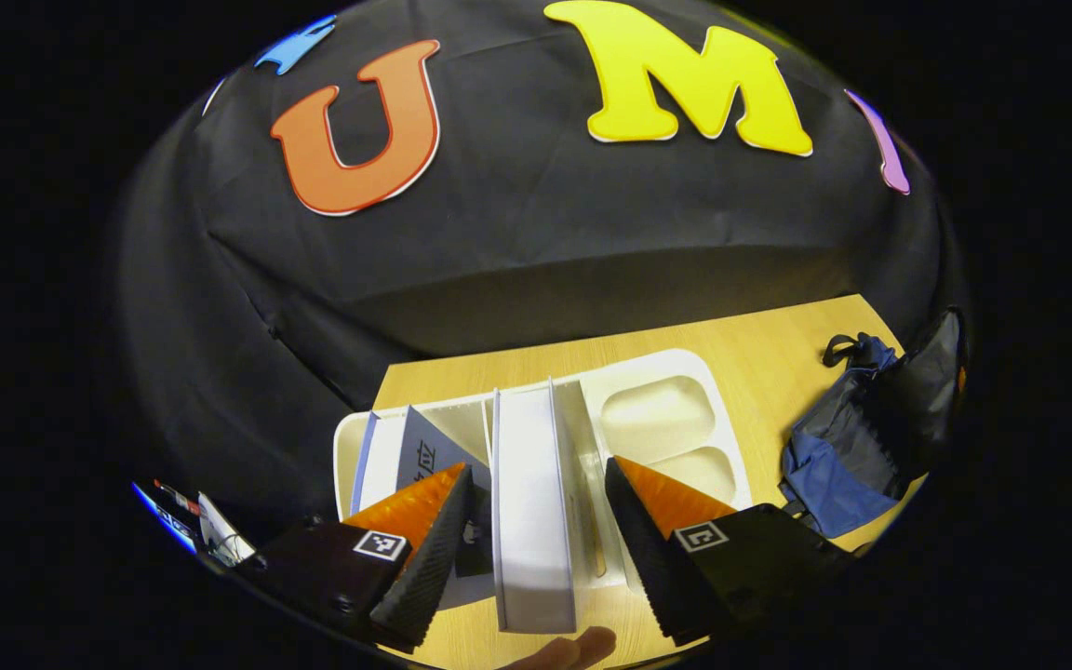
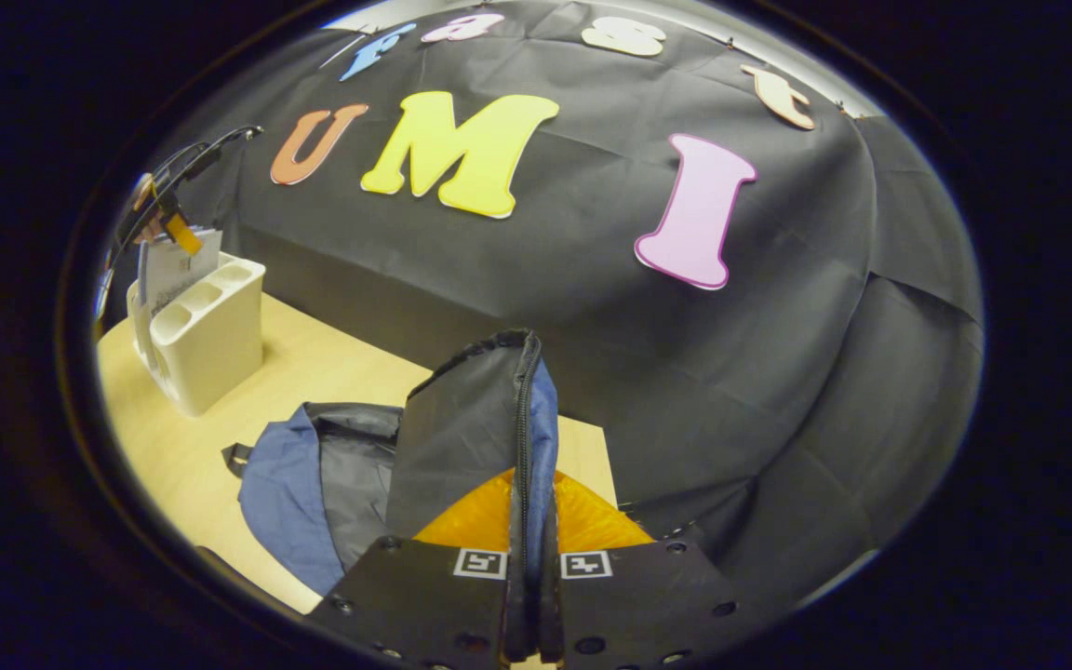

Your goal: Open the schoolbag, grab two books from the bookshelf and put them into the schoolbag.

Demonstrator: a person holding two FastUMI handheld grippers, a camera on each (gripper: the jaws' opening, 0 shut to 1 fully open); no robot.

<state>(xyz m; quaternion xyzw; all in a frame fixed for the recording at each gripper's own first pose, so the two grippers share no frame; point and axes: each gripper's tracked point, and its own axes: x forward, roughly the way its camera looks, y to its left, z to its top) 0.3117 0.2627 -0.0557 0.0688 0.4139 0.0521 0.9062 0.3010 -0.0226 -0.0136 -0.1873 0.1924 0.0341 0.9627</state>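
At lower centre of the left gripper view, our left gripper (image 1: 536, 540) stands wide around a white book (image 1: 529, 502) in the bookshelf (image 1: 676, 372). Lower centre of the right gripper view, our right gripper (image 2: 527, 577) pinches the schoolbag's flap (image 2: 475, 428) upright.

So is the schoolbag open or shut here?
Open. The right gripper is shut on the zipper-edged flap and holds it upright, above the schoolbag lying on the table.

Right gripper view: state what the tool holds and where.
The right tool is shut on the schoolbag, pinching the zippered edge of its raised flap.
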